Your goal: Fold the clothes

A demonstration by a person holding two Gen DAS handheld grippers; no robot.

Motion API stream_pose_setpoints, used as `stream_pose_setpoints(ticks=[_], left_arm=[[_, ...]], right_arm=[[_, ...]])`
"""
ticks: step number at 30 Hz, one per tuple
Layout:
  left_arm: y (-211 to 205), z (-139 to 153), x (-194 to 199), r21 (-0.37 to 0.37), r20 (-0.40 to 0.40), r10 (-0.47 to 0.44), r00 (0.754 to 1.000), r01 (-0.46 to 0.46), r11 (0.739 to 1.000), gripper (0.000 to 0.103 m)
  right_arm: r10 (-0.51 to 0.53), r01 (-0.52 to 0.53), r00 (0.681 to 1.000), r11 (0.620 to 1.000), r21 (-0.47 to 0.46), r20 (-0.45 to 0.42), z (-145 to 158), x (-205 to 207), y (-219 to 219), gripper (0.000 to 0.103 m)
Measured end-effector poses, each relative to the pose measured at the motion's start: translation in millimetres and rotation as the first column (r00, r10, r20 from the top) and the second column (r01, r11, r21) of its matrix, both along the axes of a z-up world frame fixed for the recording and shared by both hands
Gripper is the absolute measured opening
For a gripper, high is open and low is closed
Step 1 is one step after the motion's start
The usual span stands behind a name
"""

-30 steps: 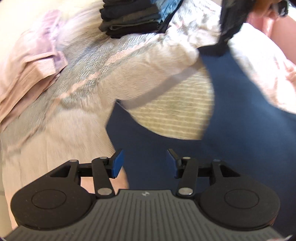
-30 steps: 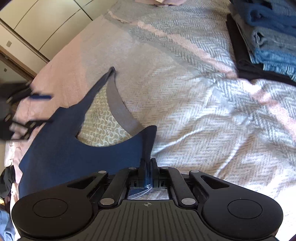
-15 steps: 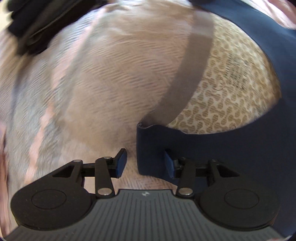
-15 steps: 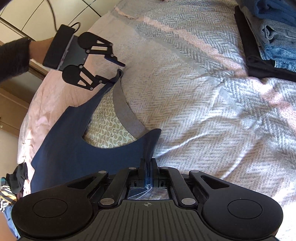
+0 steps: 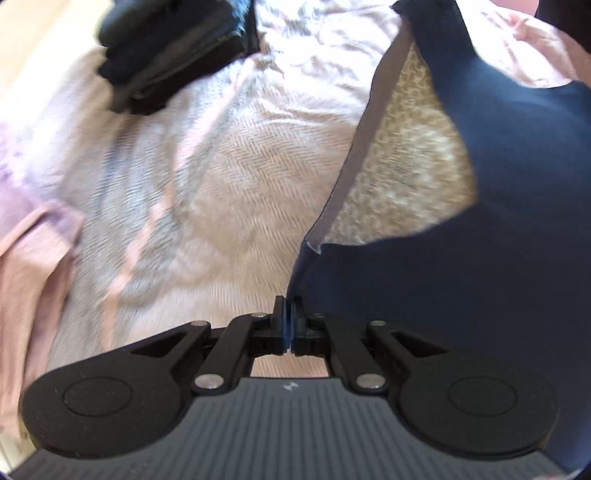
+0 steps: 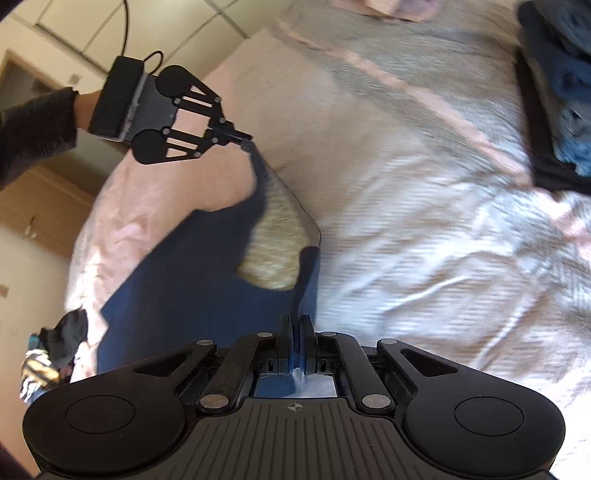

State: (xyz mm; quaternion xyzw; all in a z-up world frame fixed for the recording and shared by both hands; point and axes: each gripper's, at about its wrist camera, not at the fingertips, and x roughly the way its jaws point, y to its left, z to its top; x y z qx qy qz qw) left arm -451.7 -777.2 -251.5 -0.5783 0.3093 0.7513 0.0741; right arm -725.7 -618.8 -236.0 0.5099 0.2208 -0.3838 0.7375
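Note:
A navy sleeveless top (image 6: pixel 184 295) with a beige patterned lining (image 6: pixel 277 236) lies on the bed, its neck end lifted. My right gripper (image 6: pixel 295 325) is shut on the near shoulder strap. In the right wrist view my left gripper (image 6: pixel 245 142), held by a hand in a dark sleeve (image 6: pixel 37 125), is shut on the far strap and pulls it taut. The left wrist view shows the left gripper (image 5: pixel 288 310) pinching the navy top (image 5: pixel 480 288) at its edge, with the lining (image 5: pixel 406 166) beyond.
A grey and pink herringbone bedspread (image 6: pixel 424 206) covers the bed. Folded dark and blue clothes (image 6: pixel 557 96) are stacked at its far side, also the dark stack (image 5: pixel 170 59). A pink cloth (image 5: pixel 29 280) lies left. More garments (image 6: pixel 55 350) sit beside the bed, cupboards (image 6: pixel 74 29) behind.
My left gripper has gone from open around the far strap to shut on it. Both grippers have risen, lifting the neck end of the top off the bed.

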Motion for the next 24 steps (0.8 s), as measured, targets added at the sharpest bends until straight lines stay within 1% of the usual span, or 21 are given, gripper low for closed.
stream_pose_setpoints(ticks=[3,6,8,10,12,14,17,19,24], left_arm=[[36,29,46,-0.042,-0.028,0.04,0.999,-0.042,0.998,0.0],[83,52,102,-0.076,-0.06,0.081,0.995,-0.085,0.993,0.0],[122,60,148,-0.096,-0.072,0.098,0.993,-0.105,0.99,0.0],[156,61,195,-0.122,-0.072,0.109,0.991,-0.117,0.986,0.0],[190,57,239,-0.148,-0.055,0.122,0.991,-0.129,0.98,0.0],[218,51,281,-0.167,-0.047,0.143,0.989,-0.149,0.975,0.0],[250,37,331,-0.152,-0.045,0.167,0.985,-0.172,0.973,0.0],[268,22,355,-0.147,-0.028,0.173,0.985,-0.175,0.974,0.0],[293,-3,395,-0.121,-0.068,0.23,0.971,-0.237,0.964,0.0]], right_arm=[[0.087,-0.086,0.996,0.995,-0.048,0.015,30,38,16,0.002],[0.166,-0.163,0.986,0.983,-0.089,0.022,56,91,41,0.002],[0.206,-0.202,0.978,0.973,-0.112,0.023,69,133,61,0.002],[0.24,-0.236,0.971,0.963,-0.131,0.011,77,179,86,0.002],[0.269,-0.268,0.963,0.954,-0.133,-0.015,75,230,113,0.002],[0.29,-0.291,0.957,0.95,-0.115,-0.027,68,277,138,0.002],[0.329,-0.331,0.944,0.941,-0.074,-0.038,49,340,168,0.002],[0.354,-0.356,0.934,0.934,-0.034,-0.039,34,371,182,0.002],[0.403,-0.403,0.914,0.915,0.025,-0.046,11,428,199,0.002]])
